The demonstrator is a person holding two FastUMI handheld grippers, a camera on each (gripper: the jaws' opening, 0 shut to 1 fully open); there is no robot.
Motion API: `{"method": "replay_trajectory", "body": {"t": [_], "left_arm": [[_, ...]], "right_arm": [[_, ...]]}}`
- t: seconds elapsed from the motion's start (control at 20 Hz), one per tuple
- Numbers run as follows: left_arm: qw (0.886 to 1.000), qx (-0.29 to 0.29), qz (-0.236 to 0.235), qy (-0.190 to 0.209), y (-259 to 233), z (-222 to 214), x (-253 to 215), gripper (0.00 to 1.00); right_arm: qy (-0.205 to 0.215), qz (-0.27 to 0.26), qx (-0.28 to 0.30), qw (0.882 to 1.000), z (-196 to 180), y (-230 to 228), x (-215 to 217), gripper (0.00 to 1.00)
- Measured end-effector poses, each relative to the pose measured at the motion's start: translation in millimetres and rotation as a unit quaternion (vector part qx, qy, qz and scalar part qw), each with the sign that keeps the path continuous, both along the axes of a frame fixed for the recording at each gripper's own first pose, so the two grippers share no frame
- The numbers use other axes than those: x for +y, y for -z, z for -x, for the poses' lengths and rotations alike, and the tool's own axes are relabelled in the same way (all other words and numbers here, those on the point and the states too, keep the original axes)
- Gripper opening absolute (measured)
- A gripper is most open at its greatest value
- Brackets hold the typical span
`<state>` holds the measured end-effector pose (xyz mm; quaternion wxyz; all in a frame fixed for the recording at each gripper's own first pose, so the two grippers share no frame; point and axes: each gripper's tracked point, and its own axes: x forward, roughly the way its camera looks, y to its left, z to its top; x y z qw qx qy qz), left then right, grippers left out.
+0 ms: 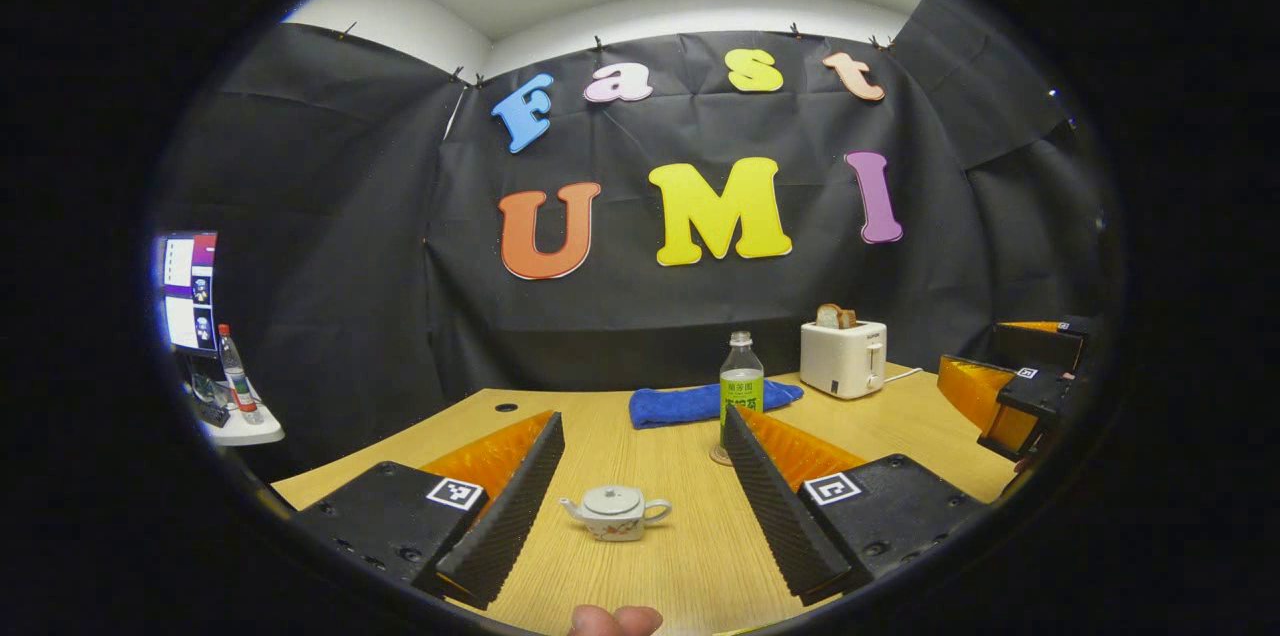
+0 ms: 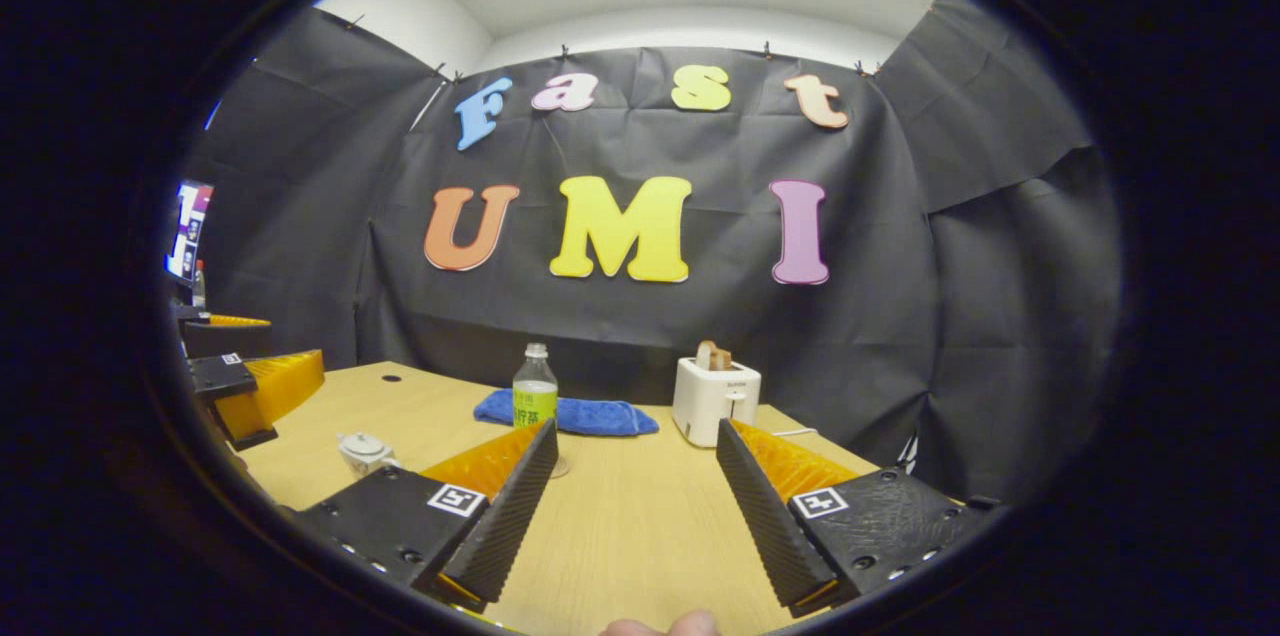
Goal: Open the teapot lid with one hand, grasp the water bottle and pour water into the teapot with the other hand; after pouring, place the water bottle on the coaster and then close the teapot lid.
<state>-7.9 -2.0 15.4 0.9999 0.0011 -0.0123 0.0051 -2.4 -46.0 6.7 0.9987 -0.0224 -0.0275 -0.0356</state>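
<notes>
A small white teapot (image 1: 616, 512) with its lid on stands on the wooden table, between and just beyond the fingertips of my open left gripper (image 1: 640, 506). A clear water bottle (image 1: 741, 386) with a green label stands upright on a round coaster (image 1: 718, 457) behind my left gripper's right finger. In the right gripper view the teapot (image 2: 364, 452) sits far left and the bottle (image 2: 535, 391) stands behind the left finger of my open right gripper (image 2: 635, 506), which holds nothing. The left gripper (image 2: 250, 386) shows at that view's left edge, and the right gripper (image 1: 1020, 386) at the left gripper view's right edge.
A blue towel (image 1: 700, 403) lies at the back of the table (image 1: 690, 556), with a white toaster (image 1: 842, 357) holding bread to its right. A side shelf with a monitor and a red-capped bottle (image 1: 236, 376) stands off to the left. A fingertip (image 1: 612, 620) shows at the bottom.
</notes>
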Motion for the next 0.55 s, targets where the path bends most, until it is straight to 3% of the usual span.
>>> {"method": "replay_trajectory", "body": {"t": [0.55], "left_arm": [[1.000, -0.002, 0.010, -0.001, -2.6, 1.5, 2.6, 1.00]], "right_arm": [[-0.010, 0.005, 0.005, 1.000, -1.9, 0.4, 17.9, 0.95]]}}
